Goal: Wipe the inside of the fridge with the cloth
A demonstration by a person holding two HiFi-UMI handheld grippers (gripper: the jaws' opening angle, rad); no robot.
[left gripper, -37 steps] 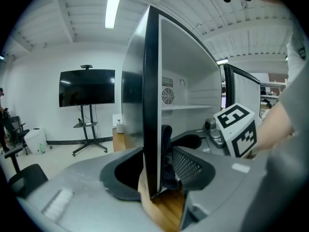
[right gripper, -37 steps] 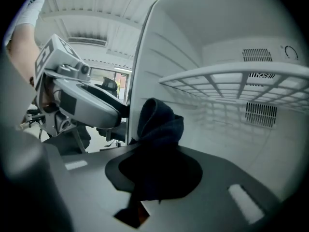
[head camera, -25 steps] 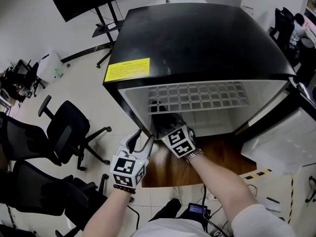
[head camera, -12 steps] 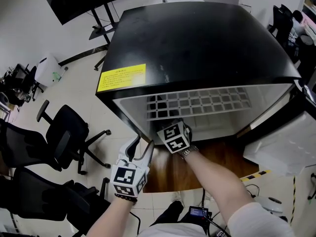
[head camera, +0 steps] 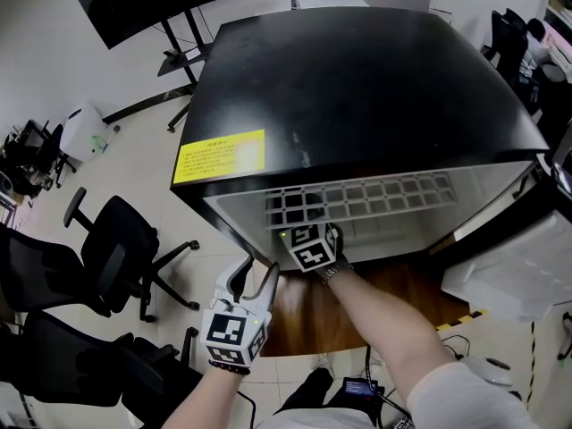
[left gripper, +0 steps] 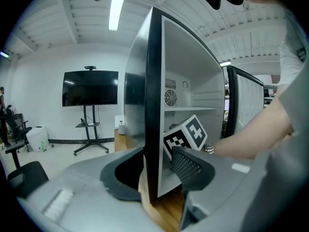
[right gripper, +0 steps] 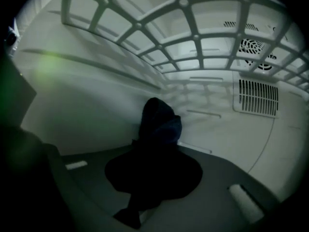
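Right gripper view — right gripper [right gripper: 154,159] clamps dark cloth [right gripper: 160,122] inside fridge [head camera: 357,88]; left gripper [left gripper: 157,159] jaws apart — astride its side wall [left gripper: 153,105].

Black fridge [head camera: 357,88] open, yellow label [head camera: 219,156] on top. Right gripper [head camera: 309,241] inside, under grid shelf [head camera: 384,199]. Left gripper [head camera: 253,280], jaws apart, at fridge's left front edge.

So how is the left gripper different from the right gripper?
The left gripper is outside the fridge; the right gripper reaches inside, under the shelf grid. The left gripper's jaws stand apart, either side of the fridge's side wall; the right gripper's are shut on a dark cloth. Both carry a cube with square markers.
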